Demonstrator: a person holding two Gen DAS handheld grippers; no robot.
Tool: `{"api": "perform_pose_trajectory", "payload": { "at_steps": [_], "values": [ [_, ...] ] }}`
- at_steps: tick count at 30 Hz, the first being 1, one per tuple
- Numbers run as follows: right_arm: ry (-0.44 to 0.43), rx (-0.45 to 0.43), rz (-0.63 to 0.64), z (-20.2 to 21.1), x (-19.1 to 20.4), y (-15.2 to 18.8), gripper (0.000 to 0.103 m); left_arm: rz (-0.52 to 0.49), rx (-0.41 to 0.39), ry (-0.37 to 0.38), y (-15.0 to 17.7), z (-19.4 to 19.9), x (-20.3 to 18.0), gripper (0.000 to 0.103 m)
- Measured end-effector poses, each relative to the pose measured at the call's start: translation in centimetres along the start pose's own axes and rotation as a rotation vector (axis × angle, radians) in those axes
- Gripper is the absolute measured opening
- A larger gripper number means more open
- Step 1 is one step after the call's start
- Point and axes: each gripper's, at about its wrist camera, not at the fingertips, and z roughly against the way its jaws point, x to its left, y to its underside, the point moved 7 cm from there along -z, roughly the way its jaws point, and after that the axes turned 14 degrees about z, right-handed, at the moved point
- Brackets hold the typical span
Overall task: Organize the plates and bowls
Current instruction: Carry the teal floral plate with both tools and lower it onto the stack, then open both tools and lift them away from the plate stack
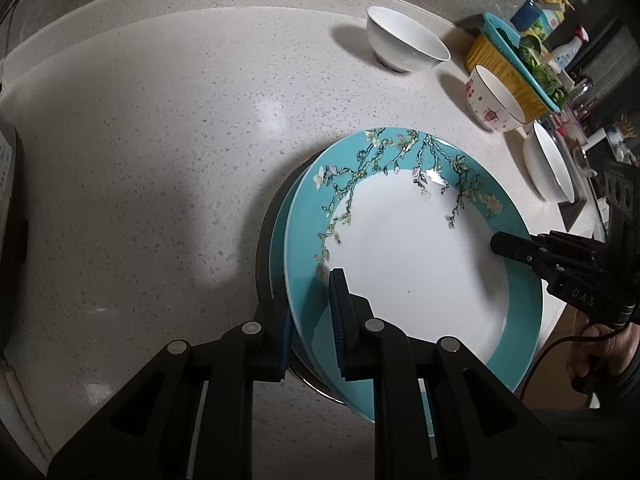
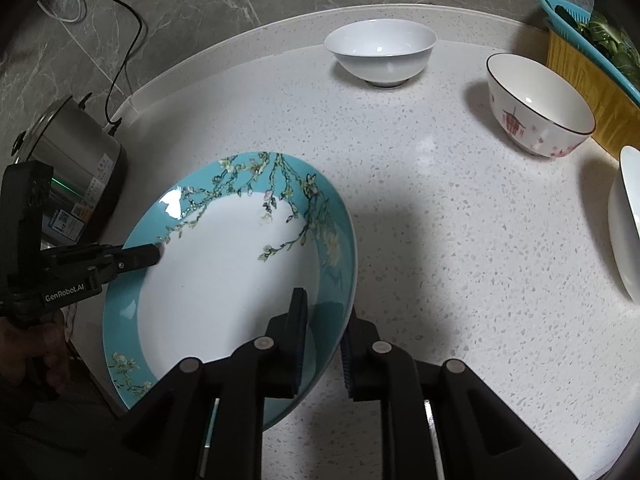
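Observation:
A teal-rimmed plate with a blossom pattern (image 1: 408, 248) (image 2: 224, 276) is held over the speckled counter by both grippers. My left gripper (image 1: 312, 320) is shut on its near-left rim; it shows at the left in the right wrist view (image 2: 140, 256). My right gripper (image 2: 322, 340) is shut on the opposite rim; it shows at the right in the left wrist view (image 1: 516, 248). Under the plate in the left wrist view lies another teal plate (image 1: 278, 256) on a dark-rimmed one. A plain white bowl (image 1: 404, 42) (image 2: 380, 52), a pink-patterned bowl (image 1: 494, 100) (image 2: 540, 106) and a white dish (image 1: 548, 164) (image 2: 626, 224) stand further off.
A yellow and teal basket with greens (image 1: 520, 68) (image 2: 592, 72) stands at the back right, bottles (image 1: 552, 12) behind it. A steel cooker (image 2: 72, 160) with a cord stands at the left by the marble wall. The counter edge runs along the right in the left wrist view.

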Motion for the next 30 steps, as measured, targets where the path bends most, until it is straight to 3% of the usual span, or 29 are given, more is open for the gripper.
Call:
{"api": "perform_pose_trajectory", "payload": {
  "at_steps": [17, 22, 24, 30],
  "values": [
    [-0.022, -0.001, -0.040, -0.9, -0.2, 1.1, 0.022, -0.055, -0.015, -0.060, 0.1, -0.5, -1.0, 0.020],
    [-0.014, -0.001, -0.034, -0.8, -0.2, 1.1, 0.022, -0.073, -0.012, -0.043, 0.4, -0.7, -1.9, 0.041],
    [-0.003, -0.007, -0.029, -0.7, 0.0, 1.0, 0.022, -0.096, -0.040, -0.062, 0.3, -0.4, -2.4, 0.075],
    [0.016, -0.012, -0.026, -0.7, 0.4, 0.9, 0.023, -0.092, -0.068, -0.075, -0.5, -0.1, -2.1, 0.079]
  ]
}}
